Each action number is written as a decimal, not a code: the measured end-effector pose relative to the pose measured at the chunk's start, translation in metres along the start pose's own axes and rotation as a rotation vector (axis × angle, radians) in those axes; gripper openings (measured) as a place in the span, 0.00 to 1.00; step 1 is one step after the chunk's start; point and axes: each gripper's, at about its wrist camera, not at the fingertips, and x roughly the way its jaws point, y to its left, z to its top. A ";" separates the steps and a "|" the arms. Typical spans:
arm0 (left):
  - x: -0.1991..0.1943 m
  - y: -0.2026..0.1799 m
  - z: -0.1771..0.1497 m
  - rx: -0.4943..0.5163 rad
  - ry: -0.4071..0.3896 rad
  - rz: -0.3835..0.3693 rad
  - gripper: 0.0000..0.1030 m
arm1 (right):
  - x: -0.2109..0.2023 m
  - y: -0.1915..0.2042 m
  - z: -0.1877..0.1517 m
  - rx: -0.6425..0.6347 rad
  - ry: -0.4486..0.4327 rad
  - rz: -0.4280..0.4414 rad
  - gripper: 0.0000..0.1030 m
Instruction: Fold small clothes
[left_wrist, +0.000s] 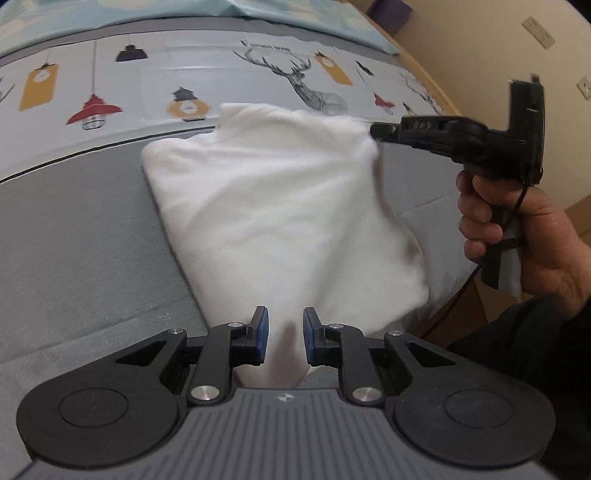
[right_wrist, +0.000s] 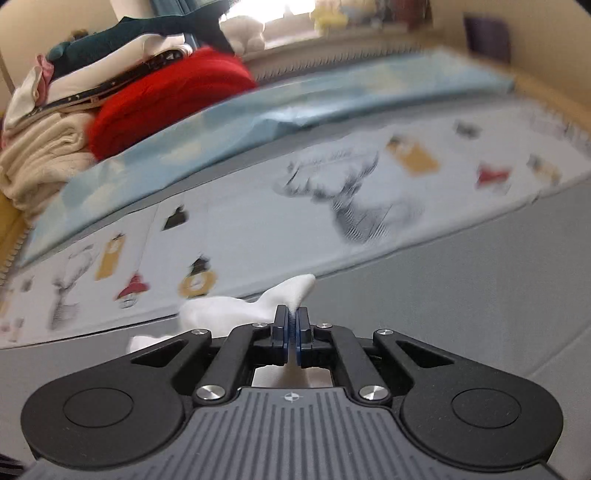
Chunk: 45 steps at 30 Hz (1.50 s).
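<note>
Right wrist view: right gripper (right_wrist: 292, 325) pinches white garment (right_wrist: 291, 291); no legible writing.

White garment (left_wrist: 273, 206), centre of left wrist view: soft matt cloth, smooth knit, faint creases. Left gripper (left_wrist: 285, 334), lower centre: matt black plastic links, ribbed grey plastic body, shiny metal rivets; blue pads (left_wrist: 263, 332) look rubbery. Right gripper (right_wrist: 292, 332), lower centre of right wrist view: same plastic and metal, pads pinched on white cloth. Bed cover (left_wrist: 85, 236), left: matt grey fabric with a fine nap, printed smooth cotton band above. Red knit (right_wrist: 166, 99), upper left of right wrist view: fuzzy wool. Cream knit (right_wrist: 40, 162), far left: coarse ribbed texture.
</note>
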 end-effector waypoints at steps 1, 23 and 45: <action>0.005 -0.003 0.001 0.007 0.013 0.005 0.20 | 0.003 0.000 -0.001 -0.032 0.020 -0.051 0.07; 0.057 -0.013 -0.001 0.079 0.154 0.083 0.22 | -0.052 -0.032 -0.053 -0.260 0.429 0.351 0.03; 0.048 0.061 0.028 -0.348 -0.043 0.121 0.58 | 0.009 -0.038 -0.050 -0.028 0.353 0.158 0.62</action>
